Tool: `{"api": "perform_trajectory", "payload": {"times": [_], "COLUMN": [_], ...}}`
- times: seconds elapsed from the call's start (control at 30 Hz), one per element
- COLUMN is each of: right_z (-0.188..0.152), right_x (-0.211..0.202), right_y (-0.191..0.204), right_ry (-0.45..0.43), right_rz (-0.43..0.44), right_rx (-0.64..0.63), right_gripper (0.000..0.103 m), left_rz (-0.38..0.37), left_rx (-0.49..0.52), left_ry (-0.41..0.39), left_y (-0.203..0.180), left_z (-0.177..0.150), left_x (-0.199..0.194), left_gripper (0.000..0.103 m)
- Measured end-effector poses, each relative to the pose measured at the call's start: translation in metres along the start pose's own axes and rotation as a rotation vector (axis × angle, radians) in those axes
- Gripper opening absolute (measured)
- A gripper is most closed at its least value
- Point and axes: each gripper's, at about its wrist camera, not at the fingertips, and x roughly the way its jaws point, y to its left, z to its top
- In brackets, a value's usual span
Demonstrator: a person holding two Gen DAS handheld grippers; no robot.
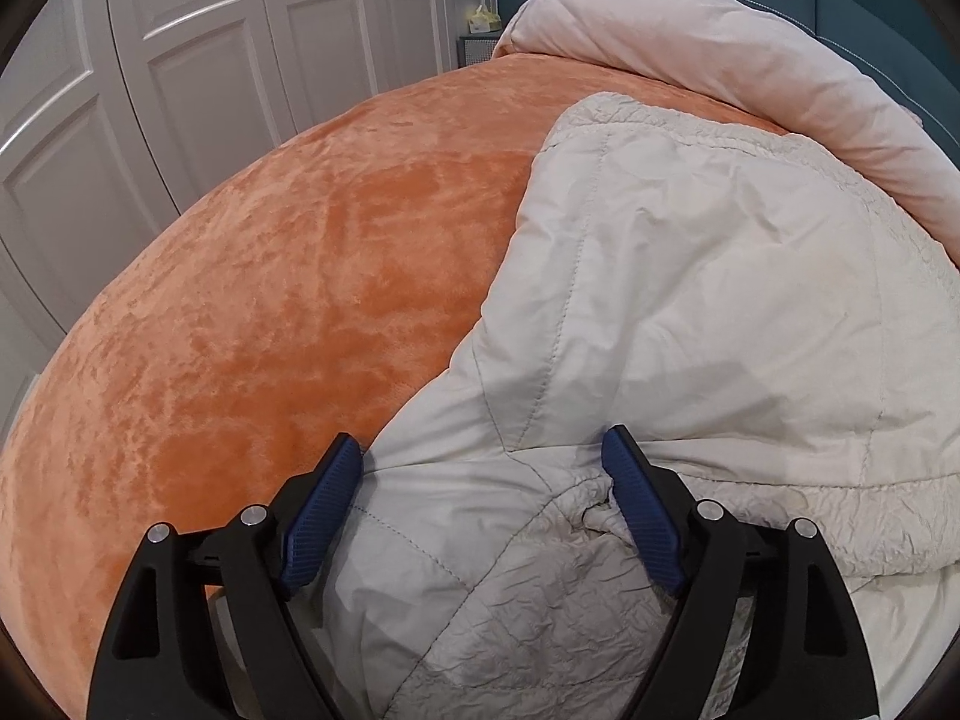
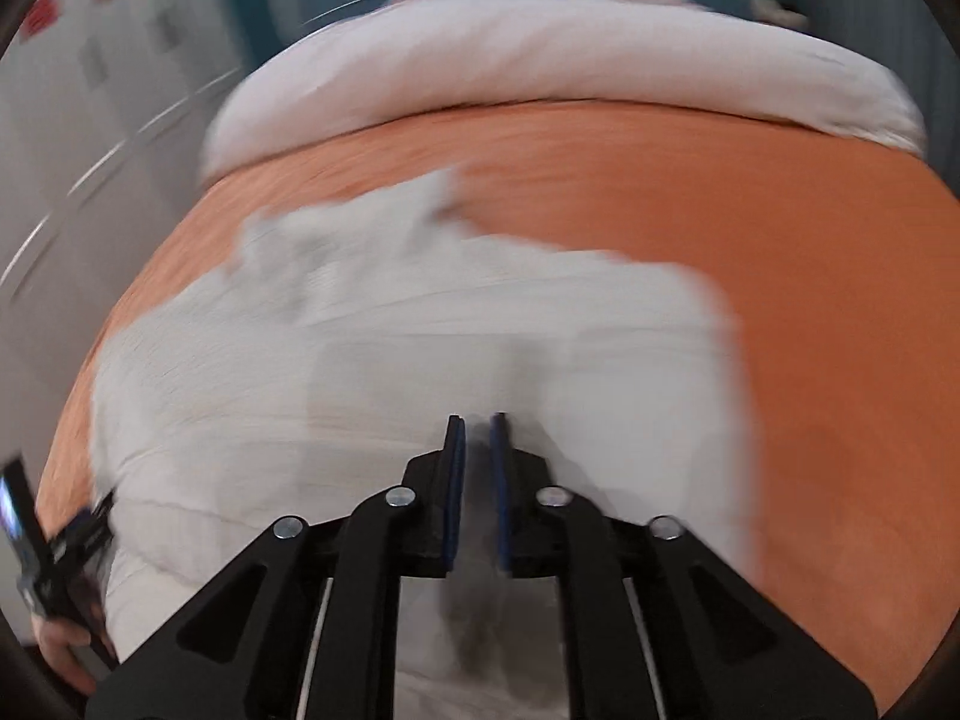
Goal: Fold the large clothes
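Orange bedspread (image 1: 270,300) carries a pale quilted jacket (image 1: 690,300); left gripper (image 1: 483,468) jaws spread, right gripper (image 2: 477,450) pinching jacket fabric

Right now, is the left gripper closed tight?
No. The left gripper is wide open, its blue fingers spread either side of the pale jacket on the orange bed.

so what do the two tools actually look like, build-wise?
Both match: the left tool and right tool have matte black, angular linkage arms with cut-out slots and round silver pivot pins. The fingers carry ribbed dark-blue pads. Thin pale rods run along the right one's frame. No markings or sleeves visible.
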Motion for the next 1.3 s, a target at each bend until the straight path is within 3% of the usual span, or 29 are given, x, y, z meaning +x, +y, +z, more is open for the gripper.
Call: {"api": "perform_trajectory", "payload": {"times": [0.1,0.13,0.2,0.27,0.3,0.33,0.43,0.47,0.53,0.6,0.67,0.8,0.83,0.97,1.1,1.17,1.2,1.23,1.27,1.3], "right_z": [-0.008,-0.014,-0.027,-0.037,-0.037,-0.033,-0.024,-0.027,-0.054,-0.064,-0.059,-0.067,-0.074,-0.116,-0.184,-0.208,-0.216,-0.218,-0.217,-0.211], "right_x": [-0.018,-0.018,-0.003,0.011,0.008,-0.003,-0.037,-0.034,0.014,0.017,0.003,-0.049,-0.062,-0.103,-0.128,-0.133,-0.133,-0.136,-0.141,-0.151], "right_y": [-0.016,-0.012,-0.003,0.006,0.015,0.018,0.009,0.006,0.002,-0.001,-0.003,-0.030,-0.039,-0.076,-0.100,-0.102,-0.099,-0.096,-0.092,-0.084], "right_ry": [-0.007,0.008,0.089,0.156,0.145,0.094,-0.043,-0.036,0.145,0.135,0.118,0.021,0.012,0.091,0.257,0.295,0.296,0.285,0.270,0.240], "right_rz": [0.116,0.145,0.196,0.211,0.199,0.186,0.262,0.257,0.156,0.169,0.157,0.088,0.083,0.064,0.052,0.070,0.094,0.122,0.144,0.152], "right_rx": [0.080,0.087,0.078,0.053,0.027,0.018,0.090,0.103,0.064,0.049,0.091,0.150,0.157,0.125,0.110,0.131,0.148,0.161,0.164,0.152], "right_gripper": [0.048,0.053,0.053,0.026,0.011,0.005,0.005,0.005,0.006,0.007,0.014,0.054,0.056,0.067,0.072,0.062,0.041,0.018,0.012,0.007], "left_rz": [0.006,0.007,0.007,0.007,0.007,0.008,0.006,0.006,0.006,-0.002,-0.035,-0.139,-0.179,-0.305,-0.411,-0.443,-0.407,-0.390,-0.404,-0.439], "left_rx": [0.003,0.003,0.004,0.003,0.002,0.002,0.002,0.000,0.000,-0.006,-0.031,-0.088,-0.103,-0.153,-0.180,-0.144,-0.074,-0.039,-0.031,-0.036], "left_ry": [-0.002,-0.002,-0.002,-0.001,0.000,-0.001,-0.003,-0.004,-0.003,-0.001,0.000,0.033,0.050,0.113,0.319,0.312,0.293,0.286,0.279,0.281], "left_y": [-0.001,-0.001,-0.001,-0.001,-0.001,-0.001,-0.001,-0.001,-0.001,0.000,0.006,0.027,0.039,0.086,0.126,0.128,0.121,0.116,0.114,0.113], "left_z": [0.000,0.000,0.000,0.000,0.000,0.000,0.000,0.000,0.000,0.001,0.002,0.005,0.003,-0.019,-0.069,-0.084,-0.090,-0.093,-0.094,-0.094], "left_x": [0.000,0.000,-0.001,-0.001,-0.001,-0.001,-0.001,-0.001,0.000,-0.001,-0.003,-0.016,-0.027,-0.063,-0.075,-0.087,-0.097,-0.103,-0.109,-0.119], "left_gripper": [0.080,0.080,0.080,0.080,0.080,0.080,0.081,0.081,0.082,0.082,0.082,0.082,0.082,0.086,0.086,0.082,0.063,0.053,0.031,0.017]}}
